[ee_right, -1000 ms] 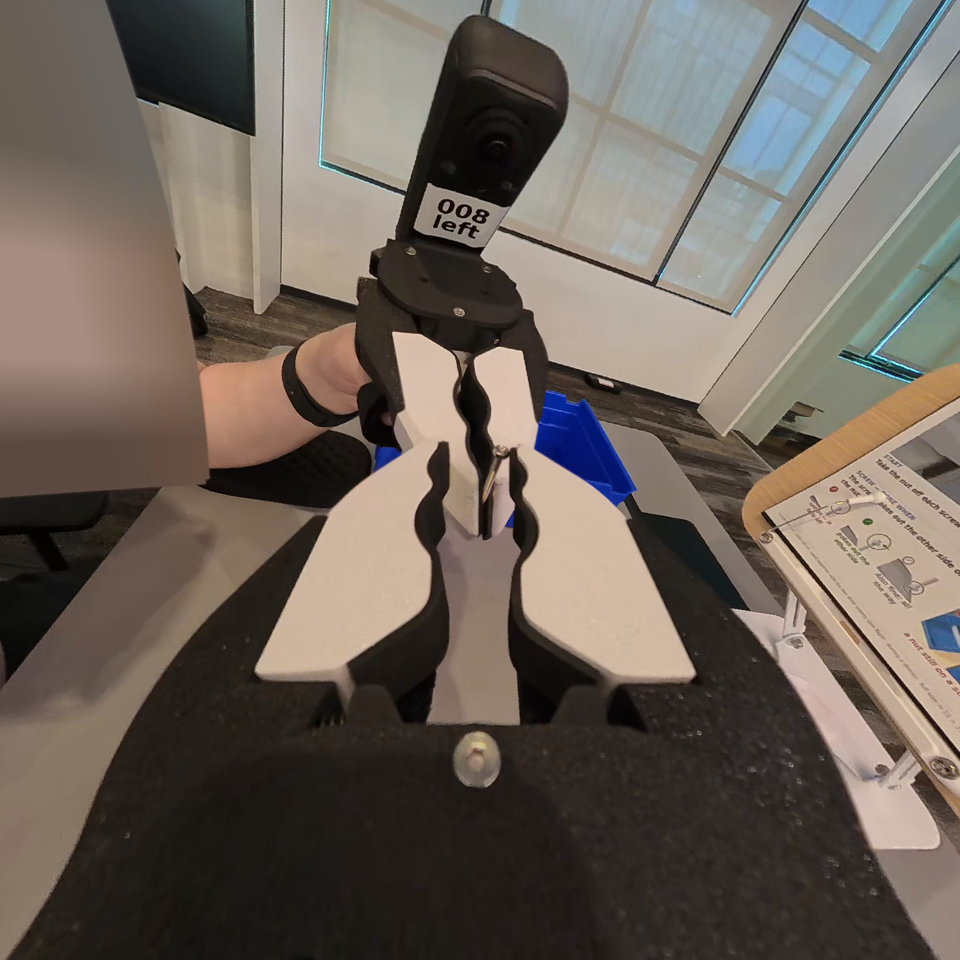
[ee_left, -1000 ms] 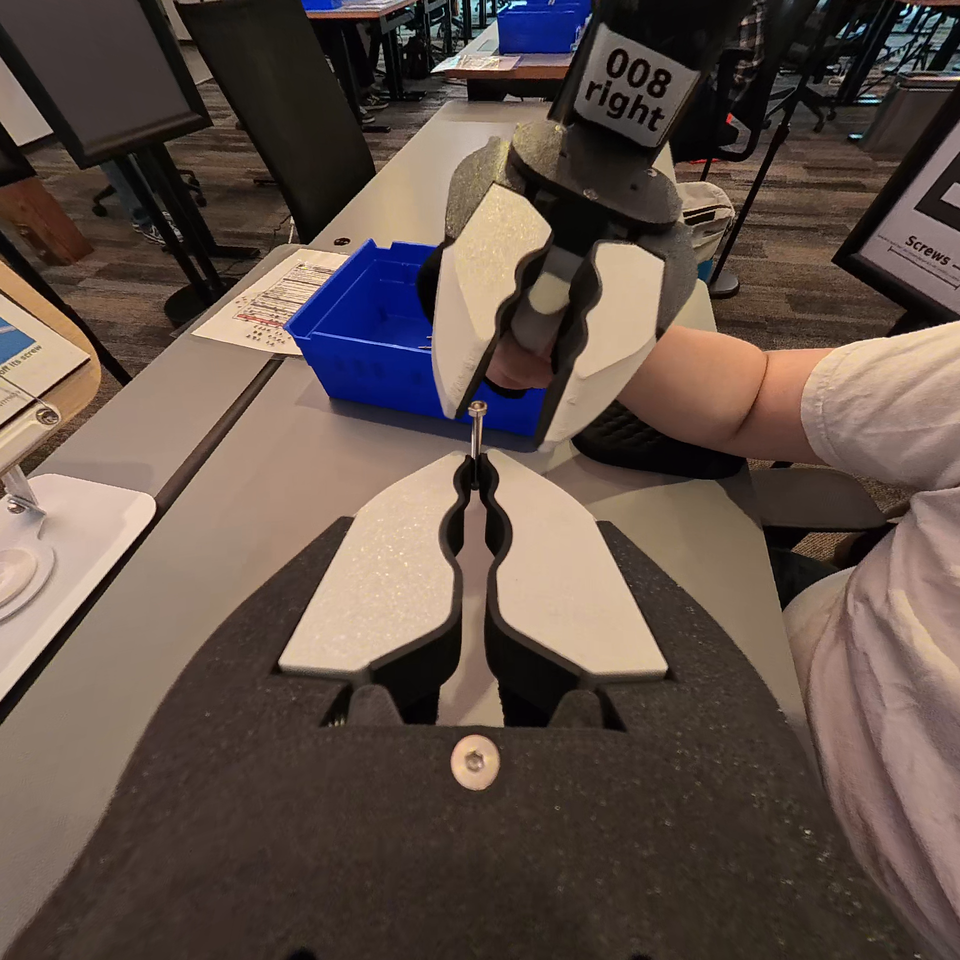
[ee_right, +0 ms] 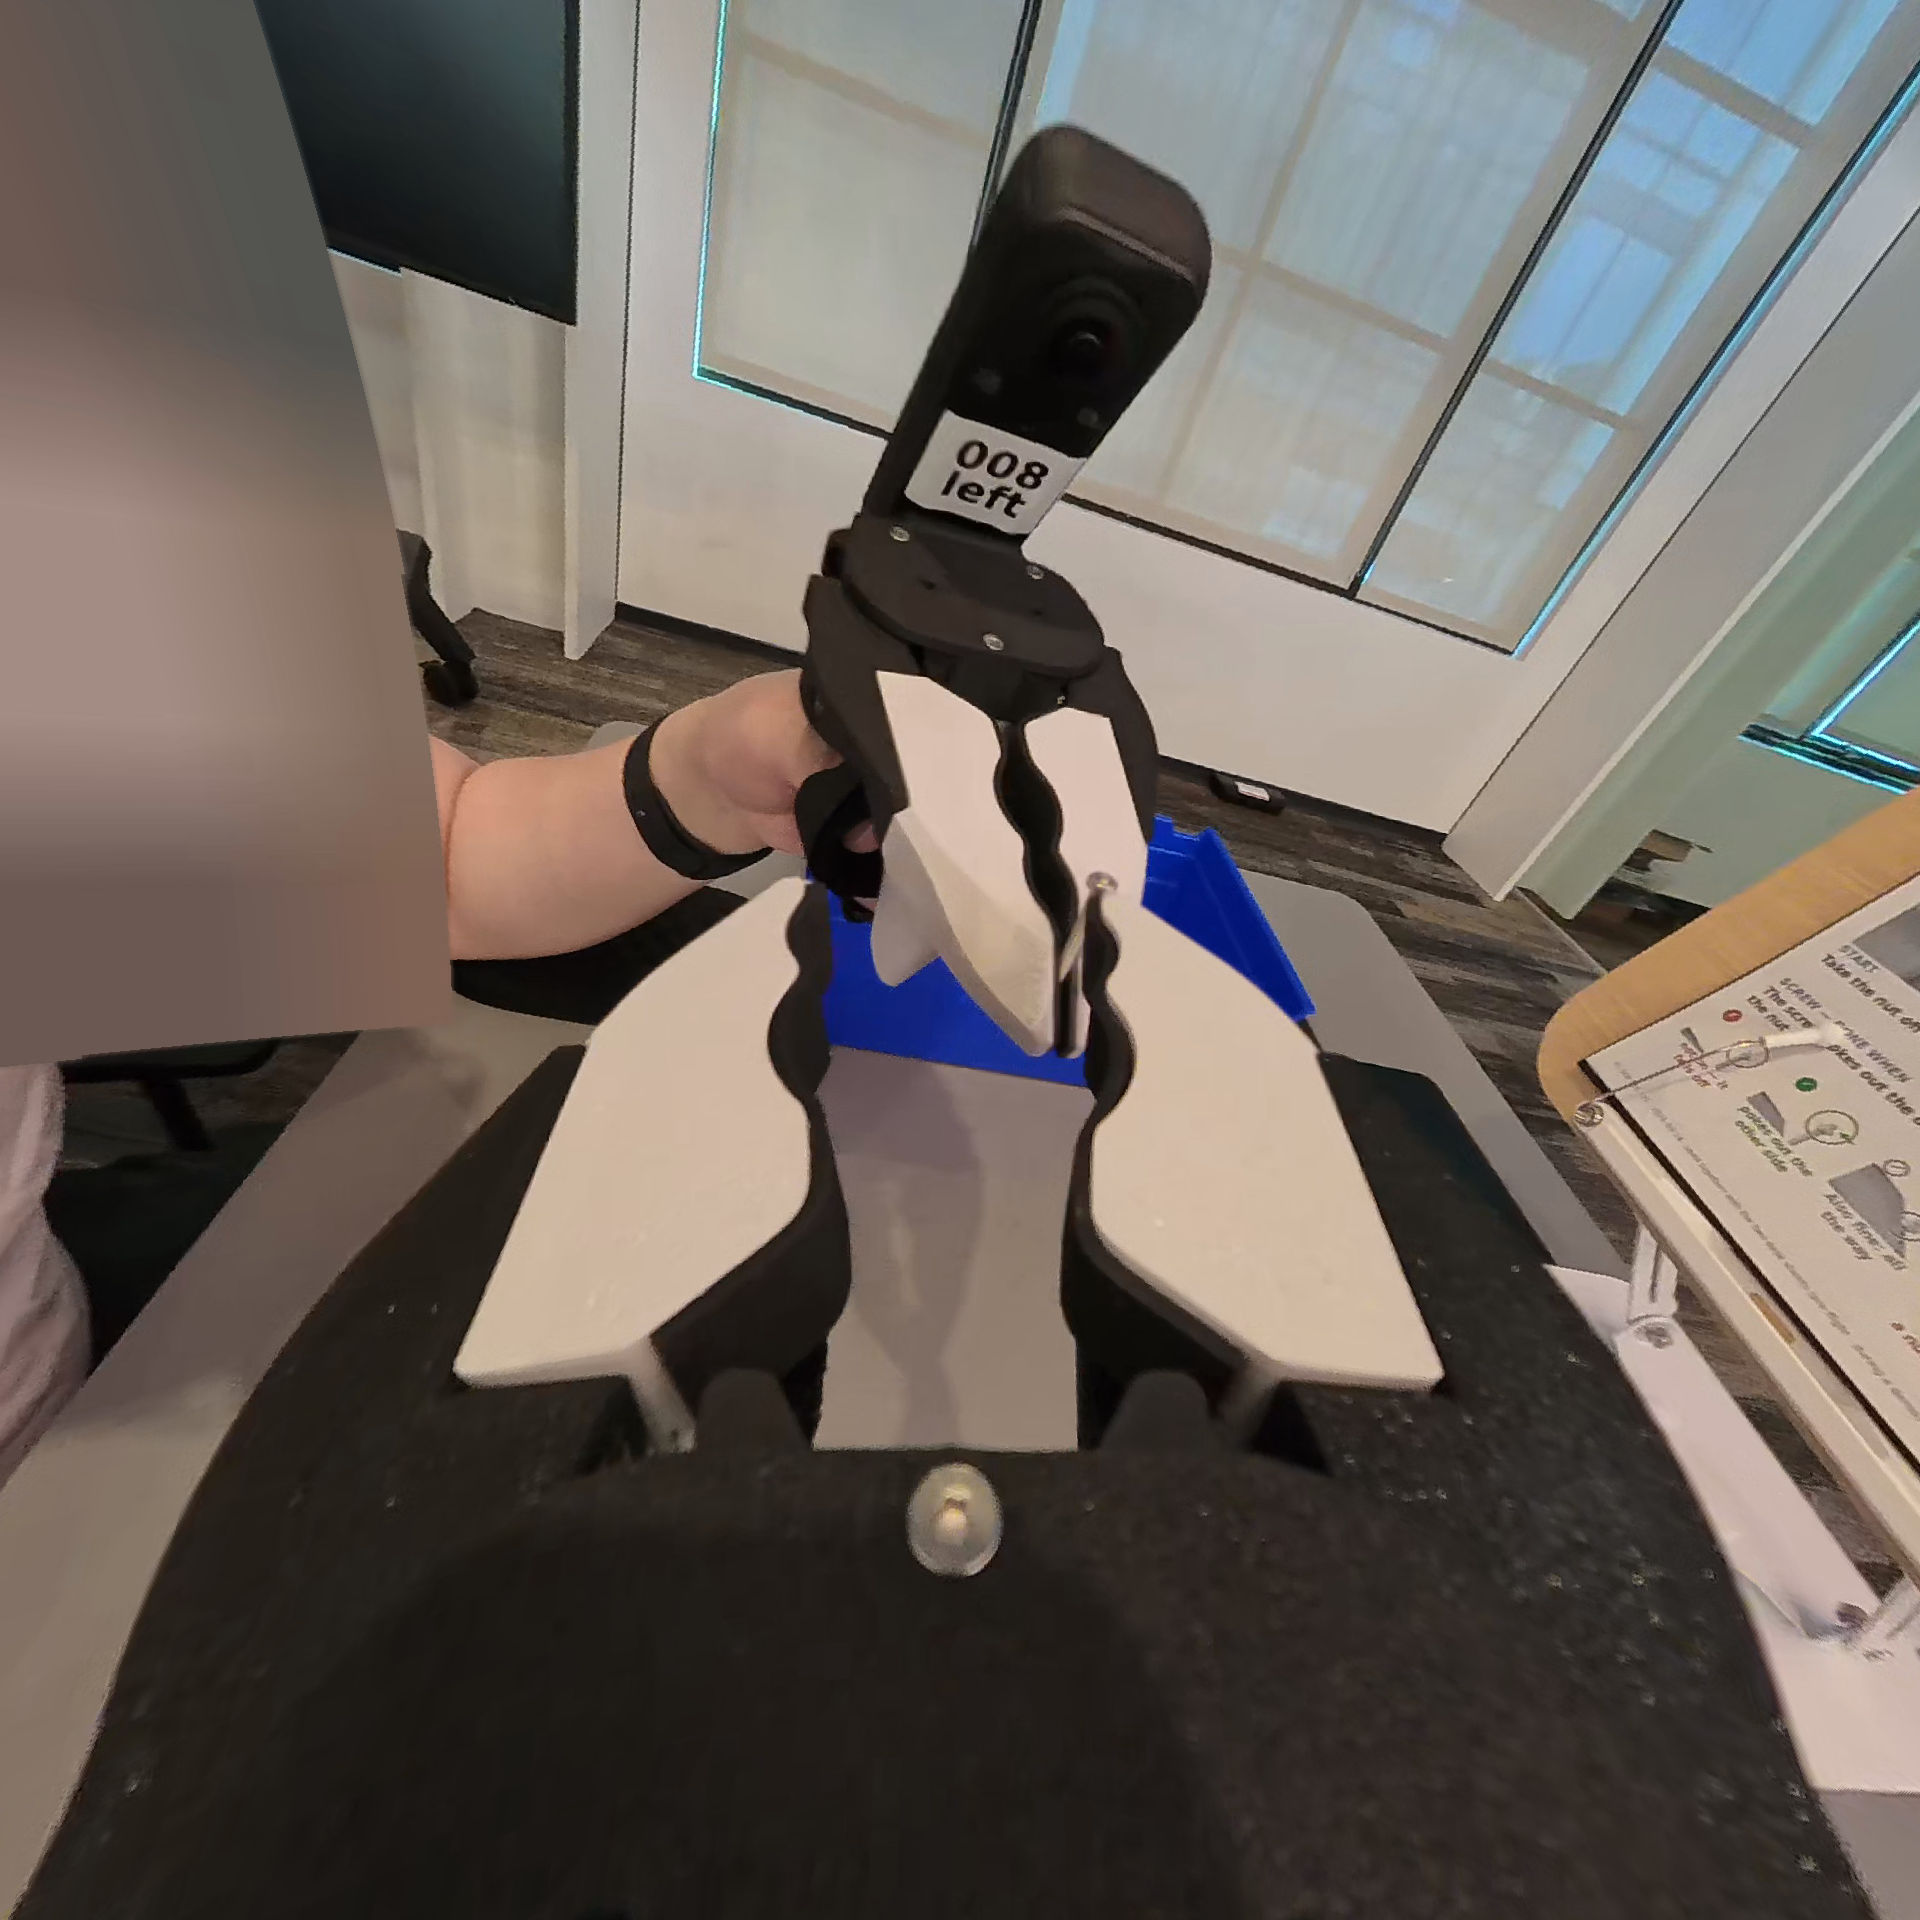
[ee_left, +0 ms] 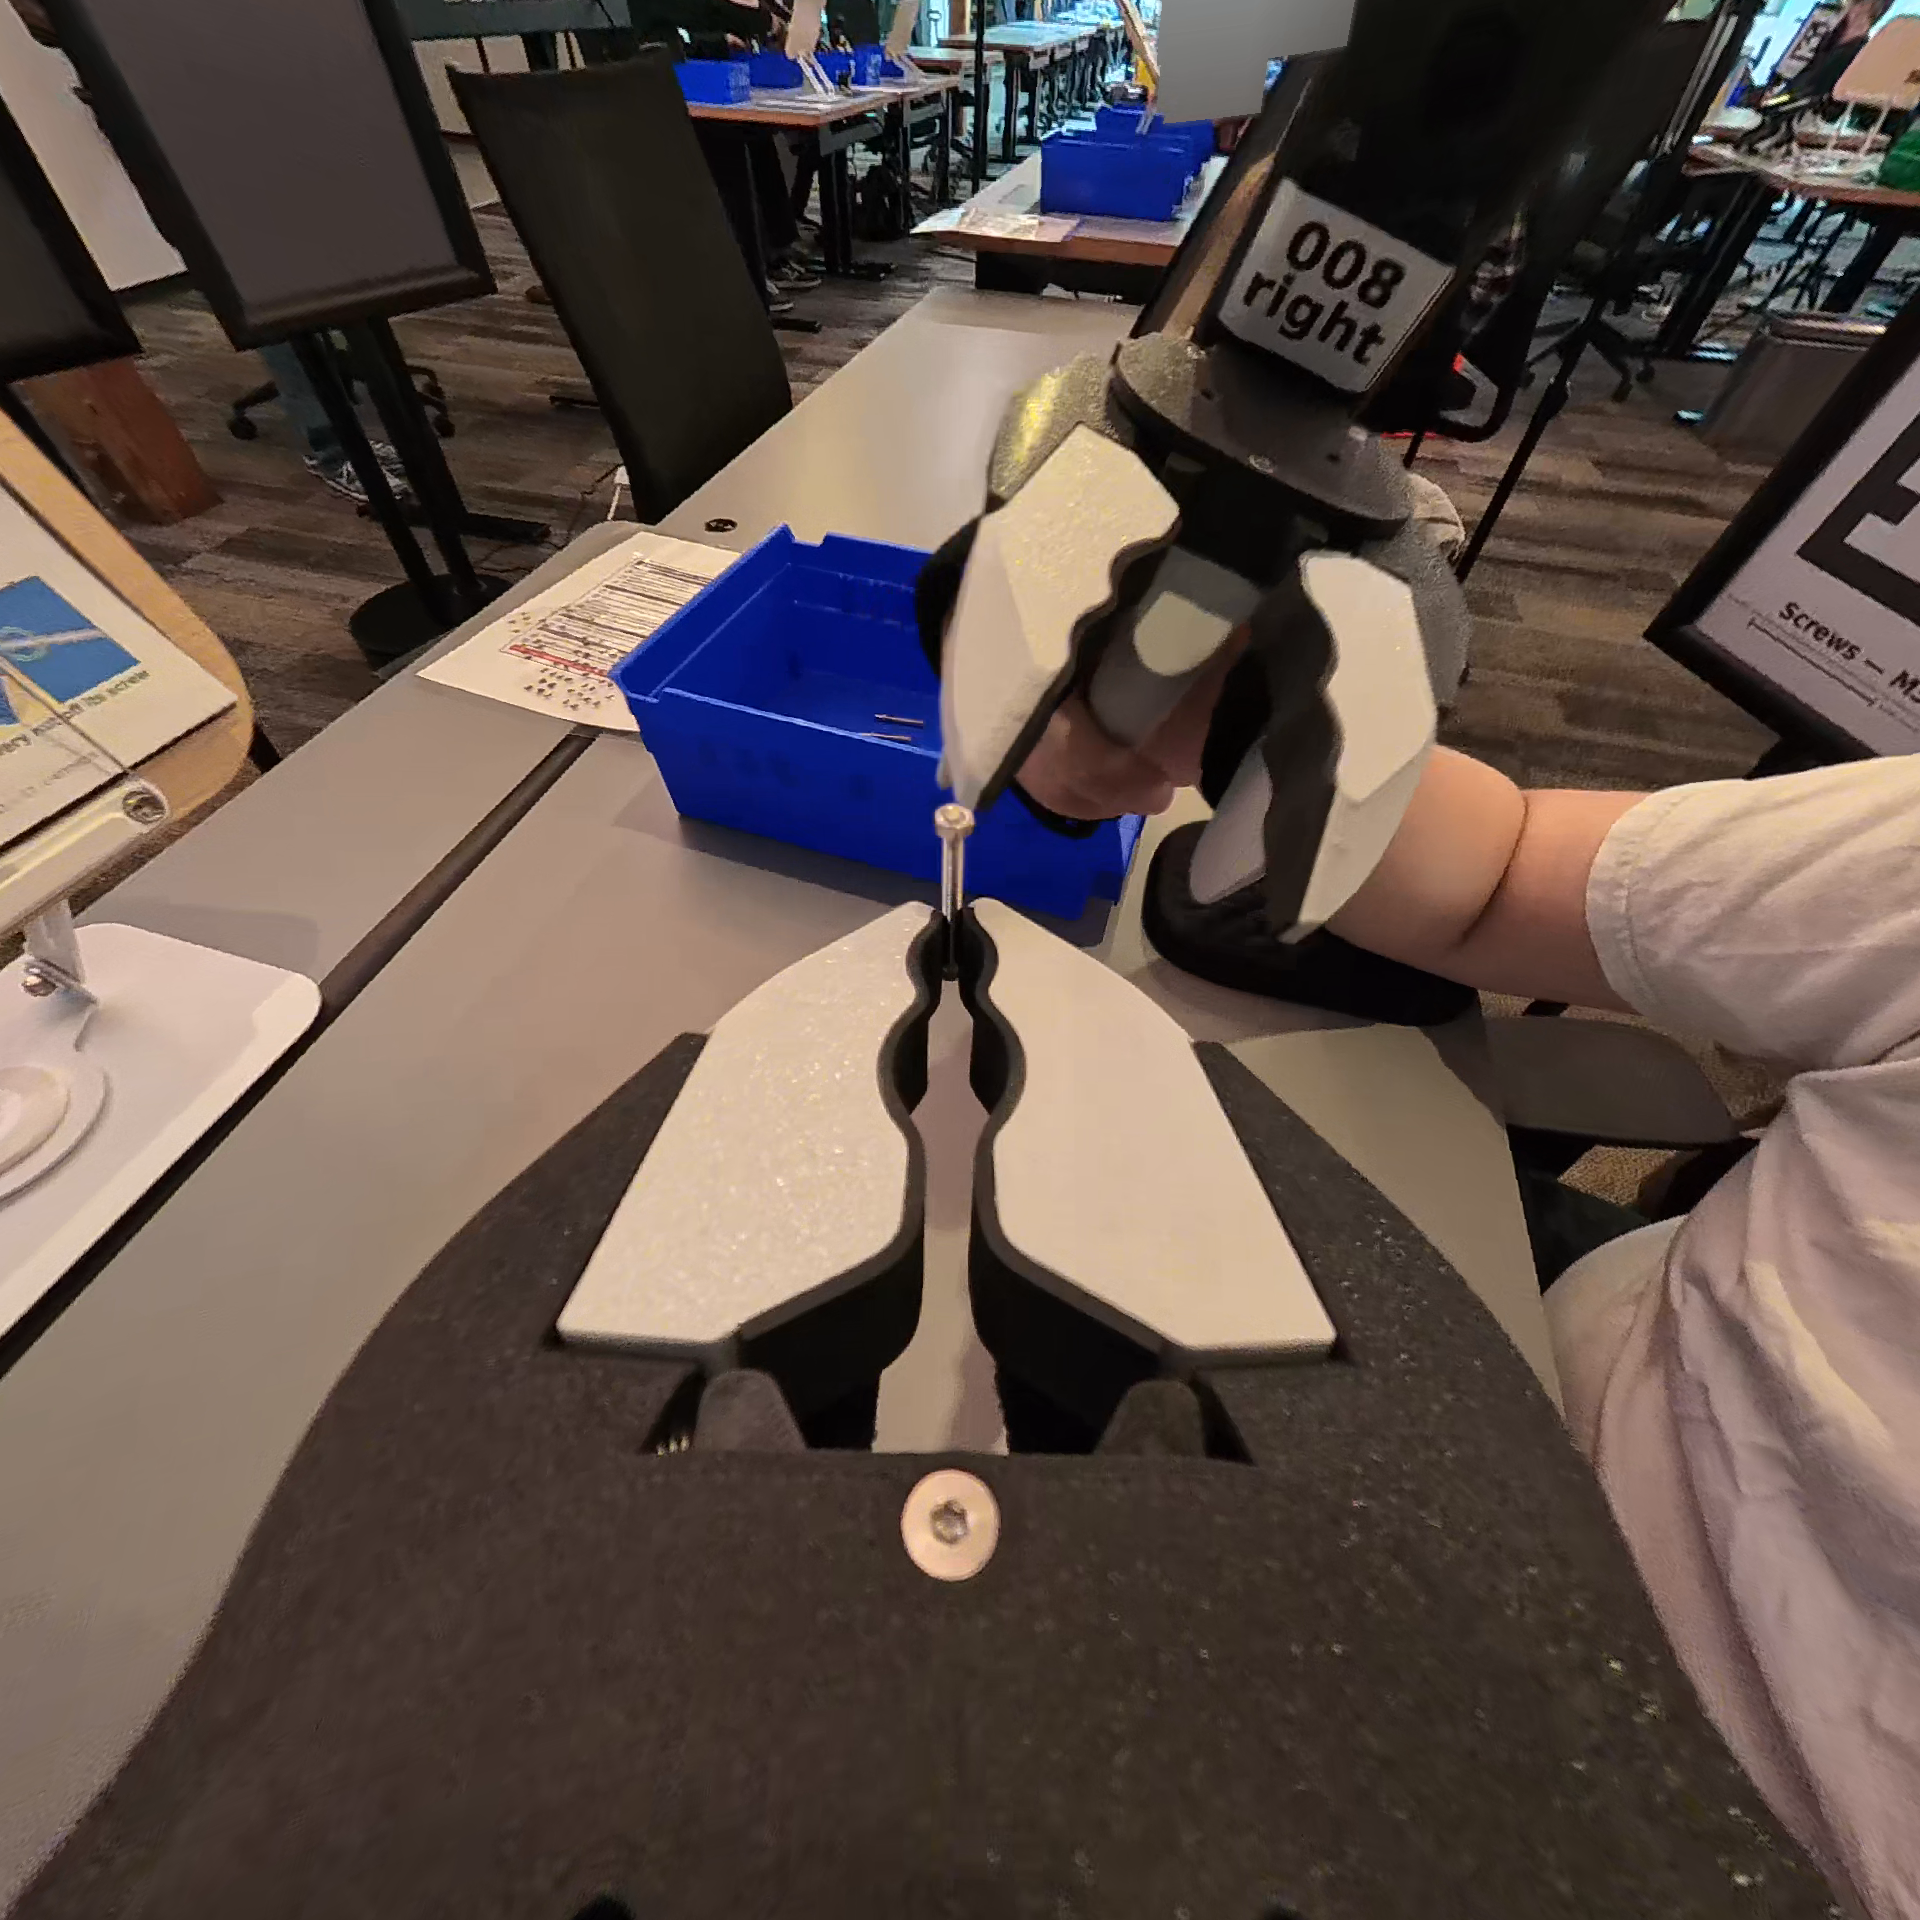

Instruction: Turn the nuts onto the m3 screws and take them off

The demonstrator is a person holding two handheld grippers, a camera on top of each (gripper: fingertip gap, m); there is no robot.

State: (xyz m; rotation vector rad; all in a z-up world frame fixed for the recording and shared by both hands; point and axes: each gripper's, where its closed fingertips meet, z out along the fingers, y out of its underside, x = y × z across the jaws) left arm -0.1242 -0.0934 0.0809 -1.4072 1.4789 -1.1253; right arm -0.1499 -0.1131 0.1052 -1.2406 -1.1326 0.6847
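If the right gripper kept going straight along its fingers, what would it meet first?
Most likely the left gripper, which hangs between the open right gripper fingers, shut on the screw. The blue bin lies beyond. Depth is hard to judge.

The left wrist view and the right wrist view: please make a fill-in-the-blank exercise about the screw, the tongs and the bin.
1. The left tongs are ____ on the screw.
2. The screw's head points ____.
3. The right tongs stand ____, with nothing between their fingers.
4. Behind the screw, on the grey table, sits a ____ bin.

Missing words: shut; up; open; blue
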